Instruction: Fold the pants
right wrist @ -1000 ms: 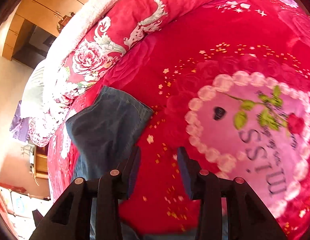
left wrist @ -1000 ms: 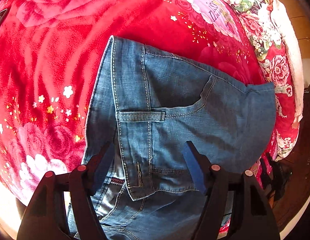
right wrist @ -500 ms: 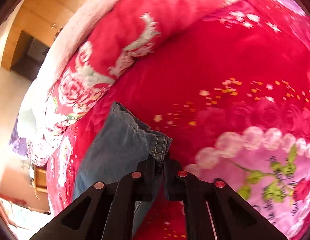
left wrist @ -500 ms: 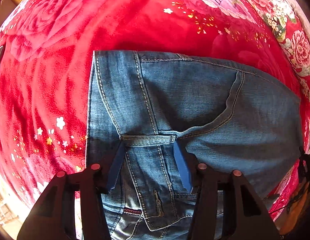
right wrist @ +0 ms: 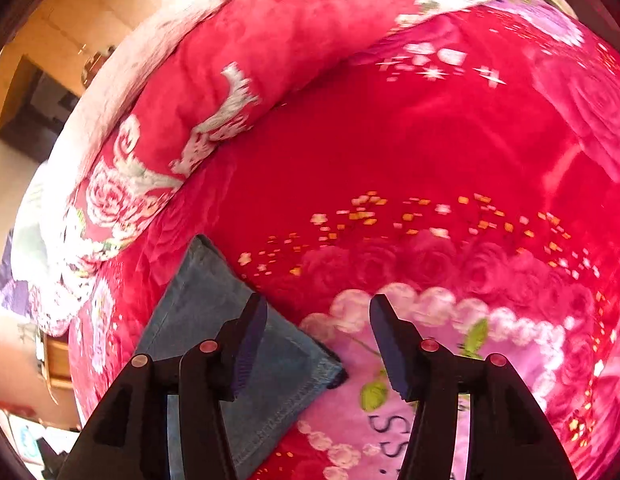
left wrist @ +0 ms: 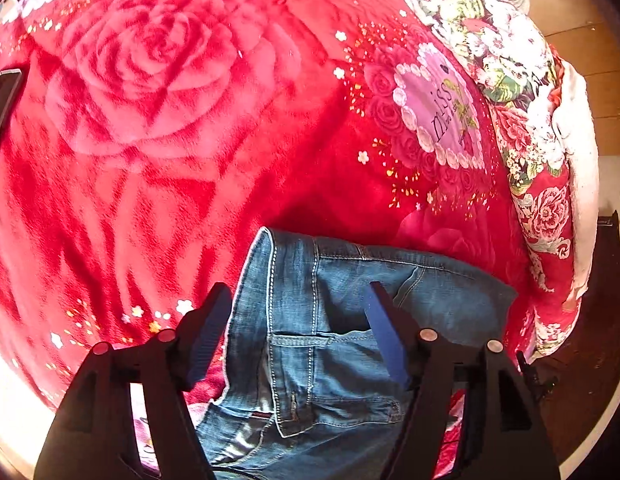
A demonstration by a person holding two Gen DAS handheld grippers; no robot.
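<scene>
The blue denim pants (left wrist: 329,340) lie folded on a red floral blanket (left wrist: 150,120). In the left wrist view their waistband end with belt loop and pocket lies between and under my fingers. My left gripper (left wrist: 298,328) is open and holds nothing, just above the waistband. In the right wrist view a hemmed corner of the pants (right wrist: 270,360) lies flat at lower left. My right gripper (right wrist: 315,344) is open and empty, above that corner and the pink heart print (right wrist: 449,360).
A rolled edge of the blanket (right wrist: 190,100) runs along the bed's side in the right wrist view. A wooden floor (left wrist: 589,40) and a dark object (left wrist: 605,280) show past the bed edge. A dark flat thing (left wrist: 2,92) lies at far left.
My right gripper was shut on the pant corner half a second ago; now it is open and the corner lies flat. My left gripper has pulled back and widened.
</scene>
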